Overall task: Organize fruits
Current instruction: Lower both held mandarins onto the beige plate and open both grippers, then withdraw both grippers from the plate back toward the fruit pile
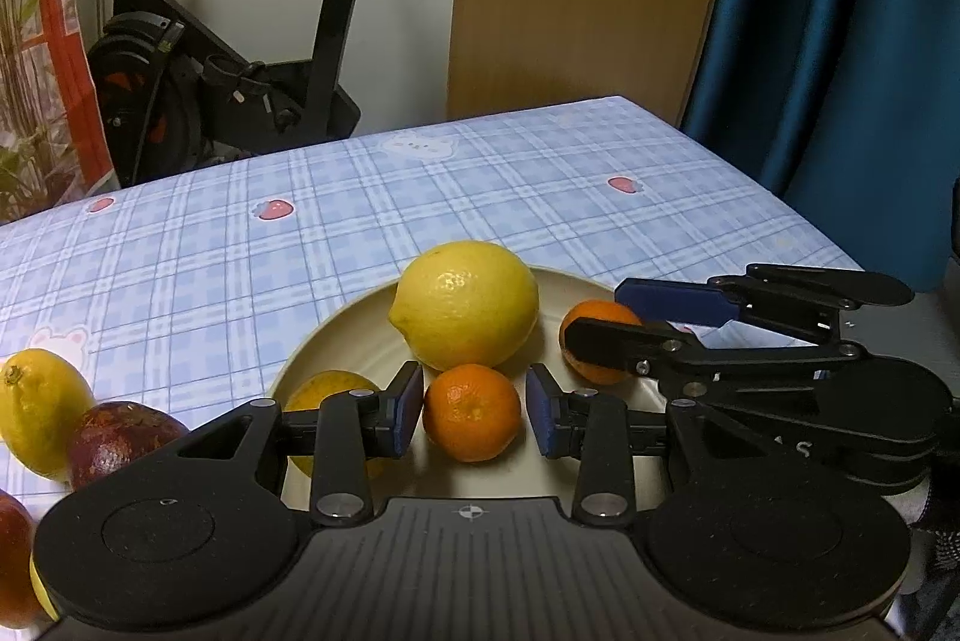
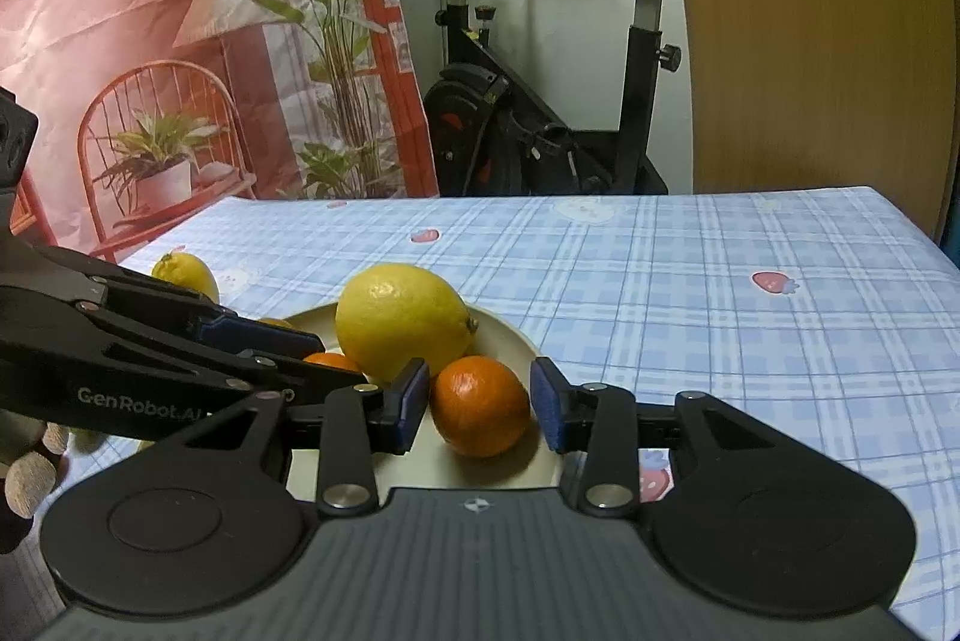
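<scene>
On the blue checked table [image 1: 540,197], near edge, a cream plate [image 1: 354,341]. In the far part of the plate, a large lemon [image 1: 465,305]. Close in front of it, two small fruits, each between the pads of one tool.

Left gripper [image 1: 473,410]: placed around the near mandarin [image 1: 472,413], which lies already on the plate. Seems released, with a thin gap showing at the right pad. Left pad very close to the skin, maybe touching.

Right gripper [image 2: 480,401]: closed around the right mandarin [image 2: 480,404], both pads seeming to press on the skin. Fruit low at the right side of the plate, just beside the large lemon. Hard to tell if already resting there or a little above.

To the left of the plate, on the cloth, a loose lemon [image 1: 39,410] and just beside it a dark red fruit [image 1: 123,440].

Step in hand, by judgement: putting the two mandarins down on the plate, almost done.

For the next move: open the right pads fully, then draw both tools back and up, straight, without pushing the mandarins, round and easy to roll against the large lemon or over the rim. After that, probably reach left for the fruits waiting on the cloth.
</scene>
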`<action>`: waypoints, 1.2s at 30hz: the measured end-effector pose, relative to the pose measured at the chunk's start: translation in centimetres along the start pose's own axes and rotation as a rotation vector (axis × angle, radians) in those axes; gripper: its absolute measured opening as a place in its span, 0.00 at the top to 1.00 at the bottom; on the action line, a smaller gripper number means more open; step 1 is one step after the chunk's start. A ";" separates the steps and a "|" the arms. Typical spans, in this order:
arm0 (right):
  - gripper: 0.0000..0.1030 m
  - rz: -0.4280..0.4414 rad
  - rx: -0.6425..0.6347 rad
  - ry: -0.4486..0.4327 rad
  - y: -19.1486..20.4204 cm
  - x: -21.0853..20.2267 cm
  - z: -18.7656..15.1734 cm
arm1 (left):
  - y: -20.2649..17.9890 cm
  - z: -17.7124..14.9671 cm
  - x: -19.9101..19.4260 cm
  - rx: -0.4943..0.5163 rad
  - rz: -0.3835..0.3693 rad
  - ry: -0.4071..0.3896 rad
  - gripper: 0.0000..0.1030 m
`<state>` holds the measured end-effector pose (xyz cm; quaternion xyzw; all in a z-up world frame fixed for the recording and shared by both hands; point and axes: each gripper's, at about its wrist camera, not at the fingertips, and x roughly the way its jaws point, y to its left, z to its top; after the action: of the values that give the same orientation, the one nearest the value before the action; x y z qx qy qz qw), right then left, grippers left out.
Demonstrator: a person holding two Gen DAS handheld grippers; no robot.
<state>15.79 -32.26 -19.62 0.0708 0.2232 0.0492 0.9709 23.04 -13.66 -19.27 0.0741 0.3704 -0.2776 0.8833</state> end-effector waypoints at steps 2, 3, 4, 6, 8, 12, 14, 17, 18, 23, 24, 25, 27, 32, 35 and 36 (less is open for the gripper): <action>0.51 -0.006 0.012 -0.045 -0.1 -0.7 -0.1 | -0.1 0.0 -0.3 0.005 0.002 -0.007 0.60; 0.46 -0.019 0.027 -0.068 -0.3 -1.1 -0.2 | -0.2 0.0 -0.4 0.007 0.002 -0.013 0.58; 0.46 -0.026 0.045 -0.086 -0.6 -1.4 -0.3 | -0.3 0.0 -0.7 0.010 0.003 -0.021 0.56; 0.46 -0.036 0.072 -0.106 -1.0 -1.8 -0.4 | -0.5 -0.1 -1.3 0.015 0.007 -0.039 0.54; 0.46 -0.047 0.085 -0.111 -1.1 -1.9 -0.5 | -0.7 -0.2 -1.8 0.018 0.008 -0.054 0.54; 0.46 -0.053 0.082 -0.108 -1.1 -1.8 -0.3 | -0.8 -0.4 -2.9 0.024 0.015 -0.082 0.54; 0.46 -0.050 0.086 -0.113 -1.1 -1.9 -0.4 | -0.8 -0.8 -3.5 0.019 0.022 -0.093 0.54; 0.46 -0.048 0.099 -0.124 -1.3 -2.1 -0.5 | -0.2 -1.1 -4.3 -0.012 0.031 -0.105 0.54; 0.46 -0.048 0.101 -0.124 -1.3 -2.1 -0.5 | 0.1 -1.3 -4.8 -0.030 0.032 -0.110 0.54; 0.46 -0.060 0.108 -0.113 -1.4 -2.2 -0.6 | 1.9 -2.0 -7.1 -0.099 0.043 -0.127 0.54; 0.46 -0.060 0.107 -0.108 -1.3 -2.0 -0.5 | 2.4 -1.9 -7.6 -0.109 0.049 -0.134 0.54; 0.46 -0.063 0.105 -0.100 -1.3 -1.9 -0.5 | 2.8 -2.0 -8.2 -0.123 0.055 -0.140 0.54; 0.46 -0.074 0.095 -0.083 -1.1 -1.6 -0.4 | 3.8 -2.1 -9.3 -0.149 0.071 -0.150 0.54; 0.46 -0.069 0.087 -0.080 0.7 -2.6 0.0 | 6.9 -2.1 -11.9 -0.225 0.116 -0.195 0.54; 0.46 -0.034 0.093 -0.099 2.2 -3.3 0.5 | 8.7 -1.9 -12.7 -0.276 0.136 -0.220 0.54; 0.46 -0.021 0.095 -0.102 2.7 -3.5 0.6 | 9.1 -1.9 -13.0 -0.286 0.143 -0.228 0.54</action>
<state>12.79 -30.16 -17.14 0.1168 0.1761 0.0248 0.9771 19.41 0.21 -12.23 -0.0583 0.2973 -0.1654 0.9385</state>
